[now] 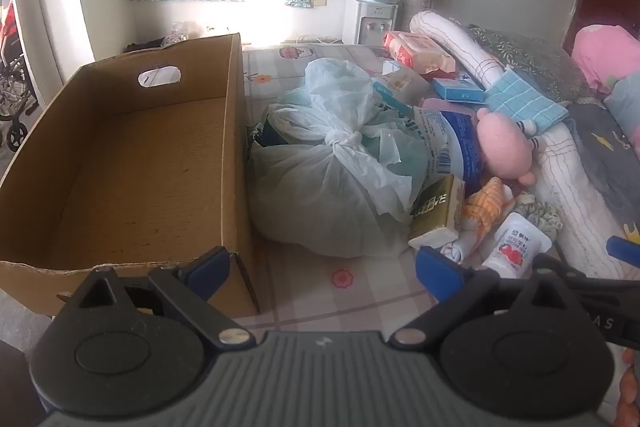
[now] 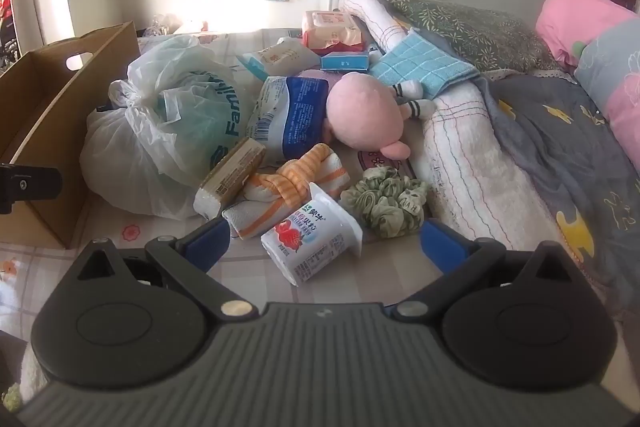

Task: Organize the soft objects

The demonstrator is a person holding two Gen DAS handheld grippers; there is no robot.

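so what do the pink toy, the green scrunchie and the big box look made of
Pink toy: plush fabric, matte and fuzzy. Green scrunchie: thin gathered cloth, with puckered folds. Big box: plain brown corrugated cardboard, judging by its raw cut edges.

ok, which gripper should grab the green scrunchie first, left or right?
Right, probably. The right gripper is open and empty, with the green scrunchie just ahead of it. The left gripper faces the tied plastic bag beside the cardboard box, farther off.

The bed point(image 2: 384, 267) carries a cardboard box point(image 1: 132, 163), tied plastic bag point(image 2: 160, 131), yogurt cup point(image 2: 316, 243) and scrunchie point(image 2: 384, 203).
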